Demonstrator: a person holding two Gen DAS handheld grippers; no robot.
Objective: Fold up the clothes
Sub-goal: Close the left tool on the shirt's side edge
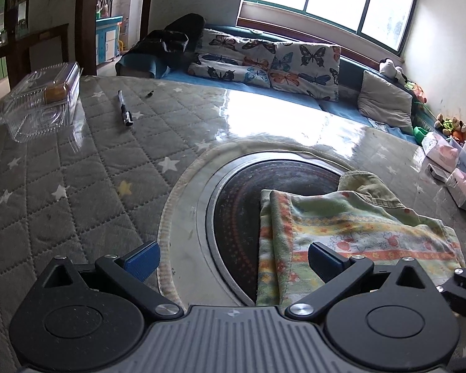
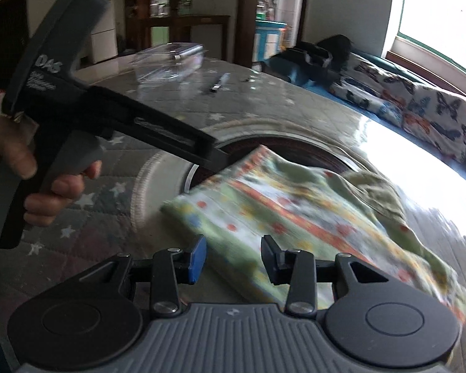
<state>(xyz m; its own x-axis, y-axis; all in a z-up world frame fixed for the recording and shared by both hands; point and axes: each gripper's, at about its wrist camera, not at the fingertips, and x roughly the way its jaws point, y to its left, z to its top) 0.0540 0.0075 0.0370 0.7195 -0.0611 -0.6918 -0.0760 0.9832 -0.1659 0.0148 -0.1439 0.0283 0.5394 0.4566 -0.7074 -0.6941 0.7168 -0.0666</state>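
Observation:
A folded green cloth with orange and yellow patterned stripes (image 1: pixel 351 233) lies on the table, partly over the dark round hob. An olive garment (image 1: pixel 369 186) sits under its far end. My left gripper (image 1: pixel 233 261) is open above the cloth's left edge, its right pad over the fabric. In the right wrist view the same cloth (image 2: pixel 295 214) is blurred by motion. My right gripper (image 2: pixel 233 259) is open just above the cloth's near edge, holding nothing. A hand (image 2: pixel 46 186) holds the left gripper's handle (image 2: pixel 108 124) at the left.
The table carries a grey quilted star cover (image 1: pixel 77 186) under glass. A clear plastic box (image 1: pixel 43 99) and a pen (image 1: pixel 124 108) lie at the far left. Small boxes (image 1: pixel 450 161) stand at the right edge. A sofa with butterfly cushions (image 1: pixel 270 59) runs behind.

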